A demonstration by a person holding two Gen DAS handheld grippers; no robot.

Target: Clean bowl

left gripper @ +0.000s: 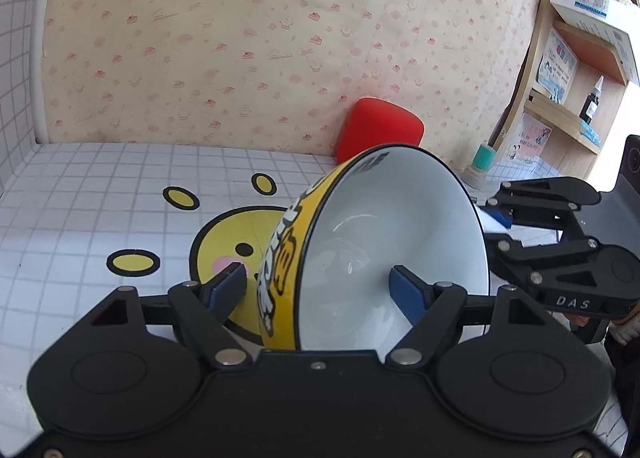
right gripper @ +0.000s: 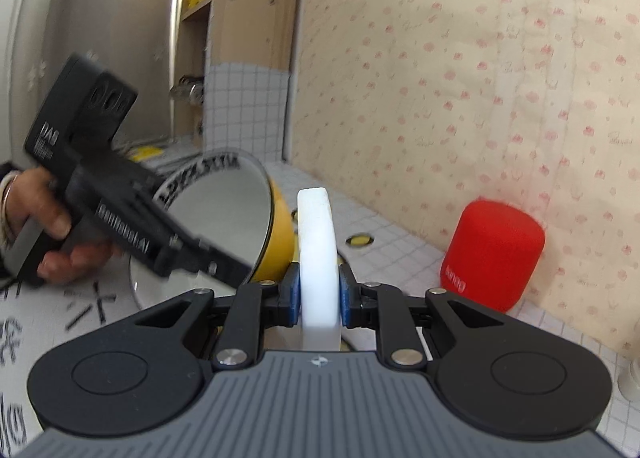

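The bowl [left gripper: 360, 242] is tilted between the half-apart left tongs [left gripper: 316, 290], pads not visibly pressing, presumably so its inside is exposed to the sponge [right gripper: 318, 258] clamped in the right tongs [right gripper: 319, 294].

The left gripper [left gripper: 318, 284] jaws straddle the rim of the tilted yellow bowl [left gripper: 360, 242].

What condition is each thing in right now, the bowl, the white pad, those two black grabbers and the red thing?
Bowl: tipped on its side, inside looks clean, rim between the left fingers.
Left gripper: fingers either side of the bowl's wall, not visibly pressing.
Sponge: white, upright on edge, pinched.
Right gripper: shut on the sponge, beside the bowl.
Red speaker: upright against the wall, untouched.
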